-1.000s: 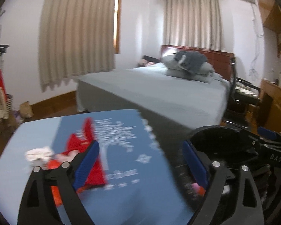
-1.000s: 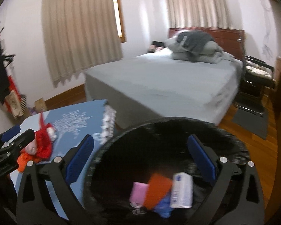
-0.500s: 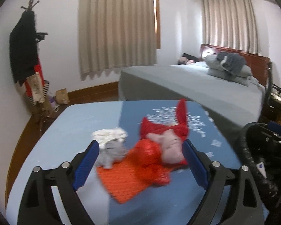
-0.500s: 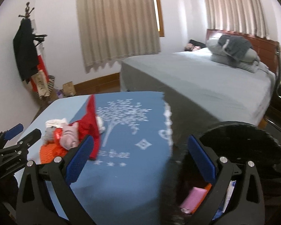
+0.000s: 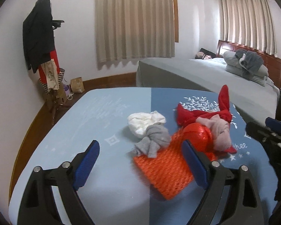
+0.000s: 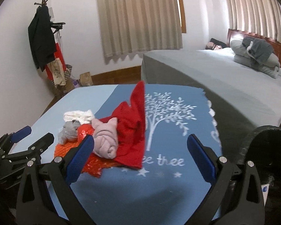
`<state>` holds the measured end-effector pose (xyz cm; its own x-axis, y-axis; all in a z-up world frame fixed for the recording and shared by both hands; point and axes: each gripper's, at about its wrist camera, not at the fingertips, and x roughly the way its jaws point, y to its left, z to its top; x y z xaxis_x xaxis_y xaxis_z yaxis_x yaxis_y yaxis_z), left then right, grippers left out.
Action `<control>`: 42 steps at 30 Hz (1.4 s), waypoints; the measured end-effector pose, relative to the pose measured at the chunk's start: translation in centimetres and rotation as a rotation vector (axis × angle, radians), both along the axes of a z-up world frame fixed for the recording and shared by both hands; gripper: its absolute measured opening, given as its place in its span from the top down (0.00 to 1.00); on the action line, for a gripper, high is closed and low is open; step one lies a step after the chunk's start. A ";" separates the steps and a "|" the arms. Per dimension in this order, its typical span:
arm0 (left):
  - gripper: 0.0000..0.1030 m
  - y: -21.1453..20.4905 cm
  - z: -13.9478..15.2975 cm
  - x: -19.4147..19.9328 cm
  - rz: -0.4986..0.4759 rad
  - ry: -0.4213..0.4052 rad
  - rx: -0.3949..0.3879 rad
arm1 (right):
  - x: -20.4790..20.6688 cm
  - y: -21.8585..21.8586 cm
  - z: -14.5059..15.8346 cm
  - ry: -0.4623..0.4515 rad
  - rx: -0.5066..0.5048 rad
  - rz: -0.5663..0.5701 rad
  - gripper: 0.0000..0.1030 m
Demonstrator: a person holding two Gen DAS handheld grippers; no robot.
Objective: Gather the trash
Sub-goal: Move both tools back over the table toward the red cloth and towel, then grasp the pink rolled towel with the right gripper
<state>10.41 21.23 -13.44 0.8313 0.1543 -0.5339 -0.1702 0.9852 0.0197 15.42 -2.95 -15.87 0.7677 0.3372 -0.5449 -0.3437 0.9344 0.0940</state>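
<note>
Two tongs: left tongs (image 5: 140, 161) and right tongs (image 6: 140, 153) both released, empty.
Trash: knotted rags on orange mesh (image 5: 164, 166).
Desk (image 6: 159, 183) cloth: "tree".

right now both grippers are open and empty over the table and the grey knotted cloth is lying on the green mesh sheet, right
Not quite: the mesh sheet is orange, not green, as the left wrist view shows. The grey knotted cloth does lie on it, and the left gripper and right gripper are open and empty over the table.
</note>
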 end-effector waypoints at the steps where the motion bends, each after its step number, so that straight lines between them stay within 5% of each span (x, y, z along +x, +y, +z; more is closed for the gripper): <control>1: 0.15 0.2 -0.1 0.0 0.001 0.001 0.000 | 0.1 0.3 -0.2 0.006 -0.001 0.005 0.11; 17: 0.16 1.8 -1.1 0.4 0.023 0.025 -0.030 | 1.2 3.7 -1.5 0.056 -0.012 0.115 0.44; 22: 0.16 2.0 -1.0 0.4 0.027 0.026 -0.036 | 1.1 4.2 -1.7 0.086 0.003 0.177 0.65; 35: 0.18 0.9 -0.5 0.4 0.002 0.011 -0.039 | -0.7 1.8 0.7 0.049 0.047 0.181 0.68; 42: 0.28 -1.6 -0.2 1.2 -0.062 0.005 -0.064 | -0.8 -1.0 0.7 0.045 0.045 0.121 0.68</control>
